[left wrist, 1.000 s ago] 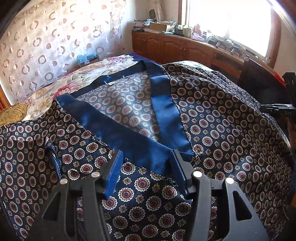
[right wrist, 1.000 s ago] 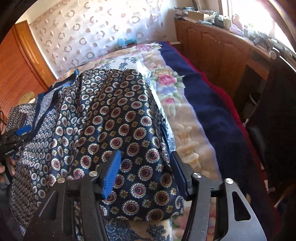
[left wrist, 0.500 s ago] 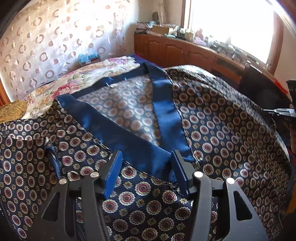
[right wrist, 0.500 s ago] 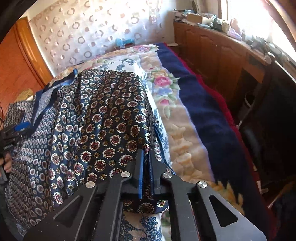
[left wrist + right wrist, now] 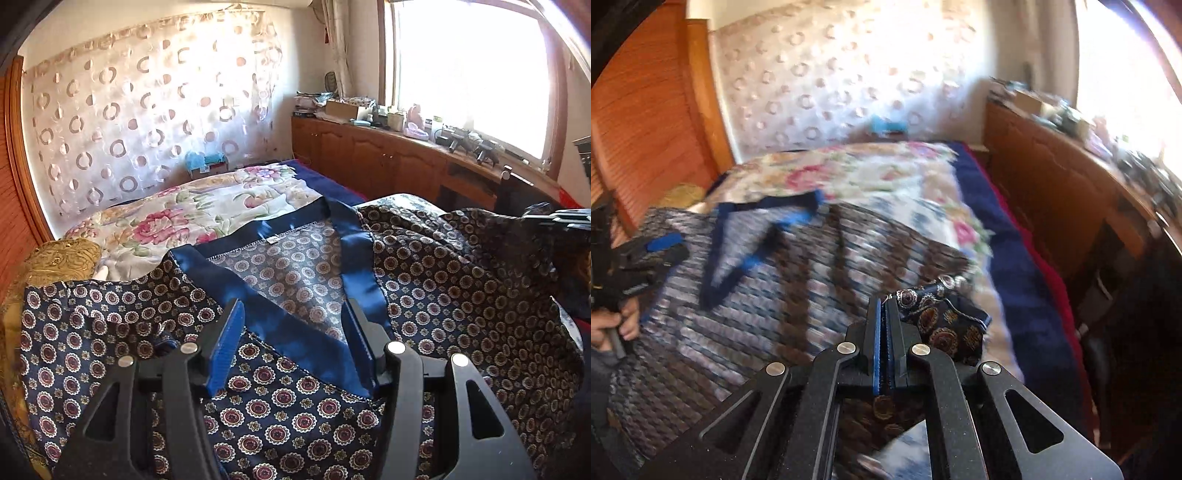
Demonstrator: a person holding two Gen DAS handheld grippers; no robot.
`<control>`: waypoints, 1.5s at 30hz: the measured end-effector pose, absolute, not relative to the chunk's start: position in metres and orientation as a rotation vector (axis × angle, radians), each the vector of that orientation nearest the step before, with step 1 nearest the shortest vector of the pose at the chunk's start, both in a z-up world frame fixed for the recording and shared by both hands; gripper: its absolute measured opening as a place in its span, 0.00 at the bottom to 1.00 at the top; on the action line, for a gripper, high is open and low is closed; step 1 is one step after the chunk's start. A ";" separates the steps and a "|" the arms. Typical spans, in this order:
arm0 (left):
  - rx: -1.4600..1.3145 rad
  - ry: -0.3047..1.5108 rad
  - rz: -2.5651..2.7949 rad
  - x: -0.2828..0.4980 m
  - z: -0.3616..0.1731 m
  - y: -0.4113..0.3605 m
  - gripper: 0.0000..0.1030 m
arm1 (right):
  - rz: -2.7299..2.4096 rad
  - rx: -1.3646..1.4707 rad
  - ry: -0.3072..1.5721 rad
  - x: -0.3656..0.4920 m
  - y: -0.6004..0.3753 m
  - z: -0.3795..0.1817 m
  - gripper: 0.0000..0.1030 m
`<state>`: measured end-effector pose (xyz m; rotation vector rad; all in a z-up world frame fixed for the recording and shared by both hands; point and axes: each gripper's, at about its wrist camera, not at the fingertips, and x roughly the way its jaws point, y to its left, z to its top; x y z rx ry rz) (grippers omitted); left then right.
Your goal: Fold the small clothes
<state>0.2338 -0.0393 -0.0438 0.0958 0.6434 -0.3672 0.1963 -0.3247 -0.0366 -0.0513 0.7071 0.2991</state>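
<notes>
A dark blue robe-like garment [image 5: 461,295] with a round medallion print and a satin blue collar band [image 5: 288,332] lies spread on the bed. My left gripper [image 5: 295,314] hovers over the collar's V, open, its pads clear of the cloth. My right gripper [image 5: 882,306] is shut on the garment's right edge, and a bunched fold [image 5: 945,325] hangs off its right side, raised above the bed. The rest of the garment [image 5: 757,314] is motion-blurred in the right wrist view. The right gripper [image 5: 565,218] also shows at the right edge of the left wrist view.
A floral bedcover [image 5: 207,206] with a blue border lies beyond the garment. A gold pillow [image 5: 59,258] sits at the left. Wooden cabinets [image 5: 388,162] with clutter run under the window on the right. A hand [image 5: 613,325] holds the left gripper [image 5: 653,254].
My right gripper shut on the garment's right edge, then lifted it up and swung inward. My left gripper rose a little and stayed open.
</notes>
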 end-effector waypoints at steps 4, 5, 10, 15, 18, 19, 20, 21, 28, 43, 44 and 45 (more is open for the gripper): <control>0.078 0.655 -0.367 0.236 -0.043 -0.034 0.53 | 0.390 -0.053 0.736 0.206 -0.290 -0.046 0.00; 0.074 0.656 -0.370 0.236 -0.043 -0.032 0.53 | 0.411 -0.059 0.758 0.209 -0.279 -0.054 0.00; 0.054 0.645 -0.376 0.230 -0.044 -0.025 0.53 | 0.430 -0.084 0.798 0.210 -0.262 -0.071 0.11; 0.072 0.656 -0.366 0.227 -0.047 -0.024 0.53 | 0.381 -0.061 0.777 0.206 -0.281 -0.063 0.41; 0.062 0.657 -0.383 0.225 -0.048 -0.025 0.53 | 0.317 -0.047 0.768 0.204 -0.302 -0.058 0.41; 0.063 0.656 -0.384 0.225 -0.047 -0.026 0.53 | 0.294 -0.045 0.767 0.204 -0.309 -0.057 0.41; 0.066 0.654 -0.386 0.223 -0.047 -0.027 0.53 | 0.271 -0.042 0.768 0.204 -0.315 -0.058 0.41; 0.070 0.653 -0.388 0.222 -0.047 -0.029 0.53 | 0.248 -0.035 0.770 0.205 -0.322 -0.058 0.41; 0.086 0.655 -0.399 0.217 -0.048 -0.035 0.53 | 0.163 0.031 0.741 0.202 -0.356 -0.053 0.43; 0.083 0.662 -0.392 0.218 -0.052 -0.035 0.53 | 0.161 0.136 0.892 0.231 -0.351 -0.104 0.44; 0.083 0.662 -0.392 0.218 -0.052 -0.035 0.53 | 0.161 0.131 0.892 0.232 -0.351 -0.105 0.44; 0.083 0.662 -0.392 0.217 -0.052 -0.035 0.53 | 0.161 0.120 0.890 0.233 -0.350 -0.105 0.43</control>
